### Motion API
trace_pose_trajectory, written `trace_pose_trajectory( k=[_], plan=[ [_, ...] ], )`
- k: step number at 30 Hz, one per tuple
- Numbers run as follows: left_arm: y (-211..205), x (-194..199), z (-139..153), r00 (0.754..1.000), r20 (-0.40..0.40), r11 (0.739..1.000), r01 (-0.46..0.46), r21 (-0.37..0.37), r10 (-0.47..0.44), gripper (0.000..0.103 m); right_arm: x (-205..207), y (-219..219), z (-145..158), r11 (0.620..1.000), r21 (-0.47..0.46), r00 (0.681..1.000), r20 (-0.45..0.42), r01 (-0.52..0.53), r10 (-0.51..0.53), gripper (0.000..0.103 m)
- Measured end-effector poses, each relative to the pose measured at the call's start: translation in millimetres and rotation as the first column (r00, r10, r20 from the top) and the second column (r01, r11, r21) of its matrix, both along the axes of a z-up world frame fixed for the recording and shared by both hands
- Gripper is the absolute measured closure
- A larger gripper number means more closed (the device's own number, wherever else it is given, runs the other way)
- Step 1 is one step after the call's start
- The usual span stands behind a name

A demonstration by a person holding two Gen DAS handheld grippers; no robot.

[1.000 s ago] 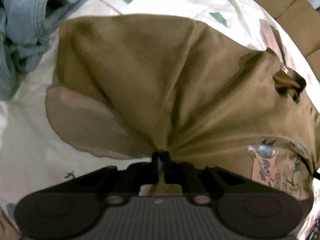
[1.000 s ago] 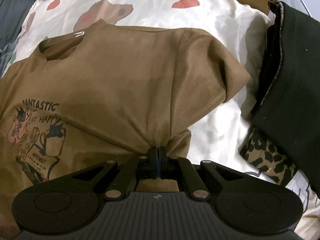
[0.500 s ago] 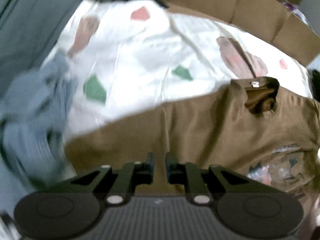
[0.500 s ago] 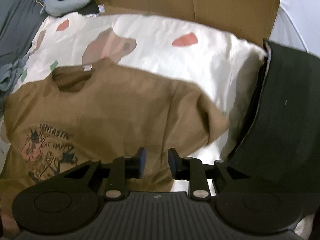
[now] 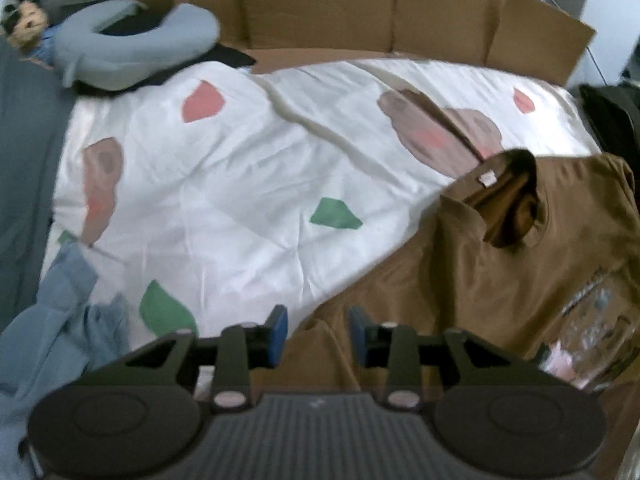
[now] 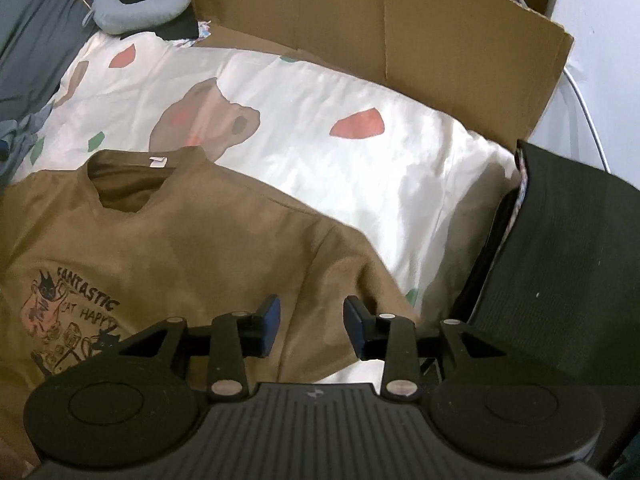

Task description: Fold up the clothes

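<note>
two hand-held grippers hang above a brown t-shirt that lies spread, print side up, on a white patterned bed cover. the left hand-held gripper has its jaws opening, nothing pinched between them, over the shirt's edge by one sleeve. the right hand-held gripper is likewise opening and grips nothing, over the other sleeve. a dark folded garment sits just beside that sleeve. crumpled blue clothing lies at the cover's other side, and a cardboard wall stands behind.
</note>
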State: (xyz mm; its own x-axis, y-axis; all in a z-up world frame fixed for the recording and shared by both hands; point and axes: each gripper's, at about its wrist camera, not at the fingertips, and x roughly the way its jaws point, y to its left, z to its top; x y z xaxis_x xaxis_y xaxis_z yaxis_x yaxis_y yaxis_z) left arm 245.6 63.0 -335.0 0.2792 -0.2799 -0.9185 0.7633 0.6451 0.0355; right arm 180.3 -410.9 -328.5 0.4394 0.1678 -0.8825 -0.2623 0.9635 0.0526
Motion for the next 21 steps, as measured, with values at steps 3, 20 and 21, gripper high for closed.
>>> trace_pose_trajectory(
  k=[3,20,21],
  plan=[
    [-5,6,-16,0.999,-0.019,0.999,0.04,0.004,-0.04,0.066,7,-1,-1,1.0,-0.008,1.0,0.002,-0.011,0.011,0.06],
    [-21,29,-78,0.987,-0.095,0.989,0.134,0.07,-0.127,0.072,20,9,-15,0.998,-0.006,0.998,-0.011,-0.065,0.065,0.06],
    [-23,29,-80,0.985,-0.101,0.986,0.148,0.072,-0.14,0.072,21,9,-16,0.998,-0.006,0.998,-0.014,-0.065,0.065,0.06]
  ],
)
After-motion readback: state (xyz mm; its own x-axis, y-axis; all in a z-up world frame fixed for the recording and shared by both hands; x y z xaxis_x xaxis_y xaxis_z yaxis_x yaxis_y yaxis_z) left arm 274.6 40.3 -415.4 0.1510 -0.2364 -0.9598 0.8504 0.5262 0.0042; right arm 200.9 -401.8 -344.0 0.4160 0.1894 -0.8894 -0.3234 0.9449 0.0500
